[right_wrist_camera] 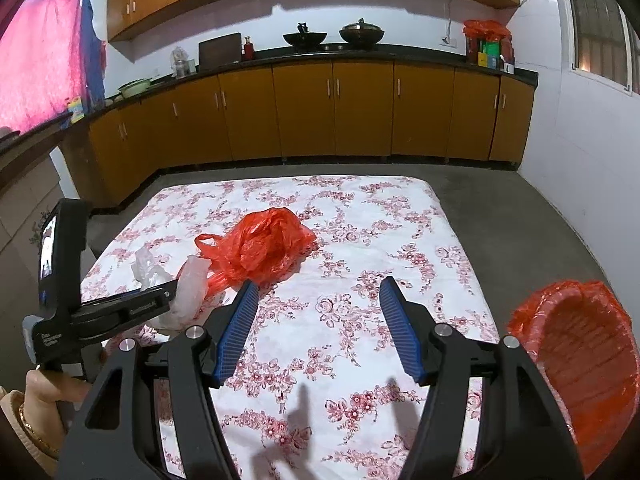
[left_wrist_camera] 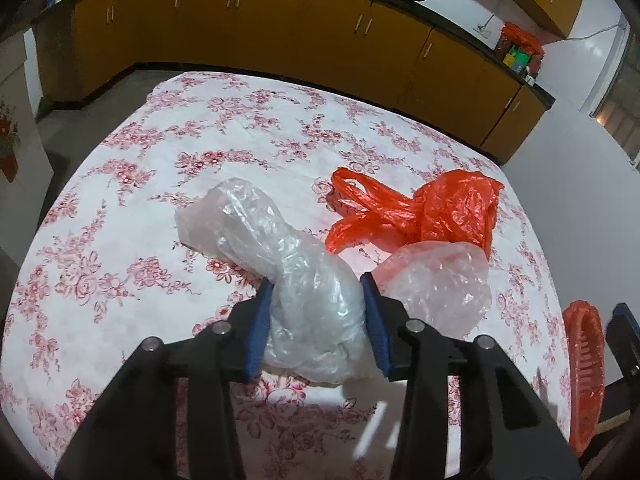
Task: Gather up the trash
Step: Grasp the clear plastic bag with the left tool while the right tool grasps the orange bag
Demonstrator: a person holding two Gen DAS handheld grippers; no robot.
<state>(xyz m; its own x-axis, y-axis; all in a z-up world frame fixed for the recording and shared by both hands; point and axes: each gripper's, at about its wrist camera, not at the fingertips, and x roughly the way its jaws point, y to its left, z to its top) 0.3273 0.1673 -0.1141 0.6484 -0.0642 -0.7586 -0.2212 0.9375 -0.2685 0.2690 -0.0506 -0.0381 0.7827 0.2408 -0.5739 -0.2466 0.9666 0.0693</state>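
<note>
My left gripper (left_wrist_camera: 316, 284) is shut on a crumpled clear plastic bag (left_wrist_camera: 288, 272) and holds it over the floral tablecloth (left_wrist_camera: 120, 208). The bag sticks out past both pads. A second clear bag (left_wrist_camera: 440, 284) lies just right of it, and a red plastic bag (left_wrist_camera: 440, 208) lies behind that. In the right wrist view the red bag (right_wrist_camera: 260, 248) lies mid-table, the clear bags (right_wrist_camera: 188, 284) lie at the left gripper's tip, and my right gripper (right_wrist_camera: 316, 284) is open and empty above the cloth. A red-lined trash basket (right_wrist_camera: 580, 360) stands at the table's right edge; it also shows in the left wrist view (left_wrist_camera: 586, 364).
Yellow kitchen cabinets (right_wrist_camera: 320, 112) with a dark counter run along the far wall, with woks (right_wrist_camera: 360, 34) on top. A white wall (right_wrist_camera: 580, 160) and window are on the right. Grey floor (right_wrist_camera: 500, 208) surrounds the table.
</note>
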